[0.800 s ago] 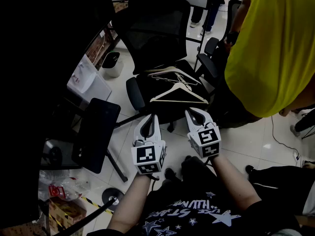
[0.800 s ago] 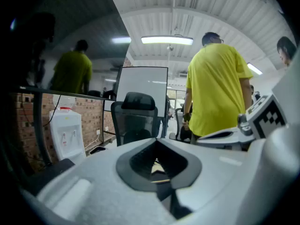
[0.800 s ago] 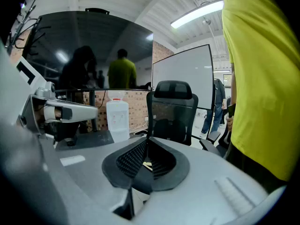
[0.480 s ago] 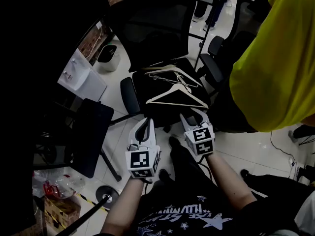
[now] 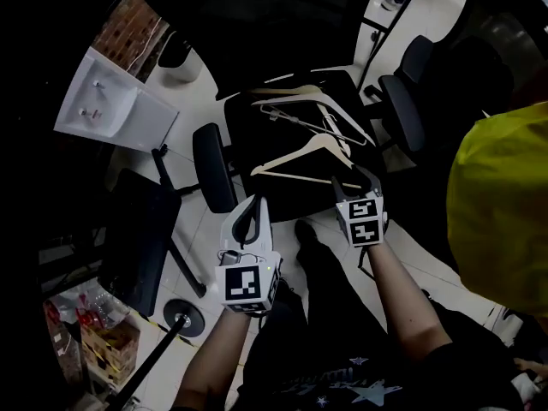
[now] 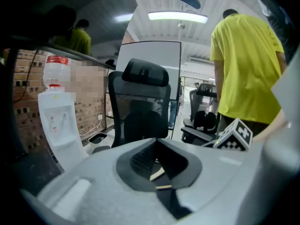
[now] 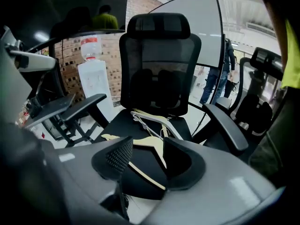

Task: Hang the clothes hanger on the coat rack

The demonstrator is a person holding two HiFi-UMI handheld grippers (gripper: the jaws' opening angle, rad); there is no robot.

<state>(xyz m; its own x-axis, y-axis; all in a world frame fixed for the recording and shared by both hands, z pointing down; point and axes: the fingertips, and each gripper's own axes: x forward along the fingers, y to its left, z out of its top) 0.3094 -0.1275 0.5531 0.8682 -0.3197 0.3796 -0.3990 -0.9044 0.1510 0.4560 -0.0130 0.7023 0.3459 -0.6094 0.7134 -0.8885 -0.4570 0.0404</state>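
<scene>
Office with a white tile floor (image 5: 201, 97), and a black office chair (image 5: 257, 139) is sitting at 12 o'clock with a few hangers piled on its seat. The nearest wooden hanger (image 5: 304, 155) is lying along the seat's front edge. Right gripper (image 5: 358, 185) is hovering at its 4 o'clock end, jaws spread wide and gripping nothing, with the hanger's arm showing through the gap. Left gripper (image 5: 255, 205) is hanging out at the seat's 7 o'clock, jaws partly apart, empty. The shirt print is too dim to read.
</scene>
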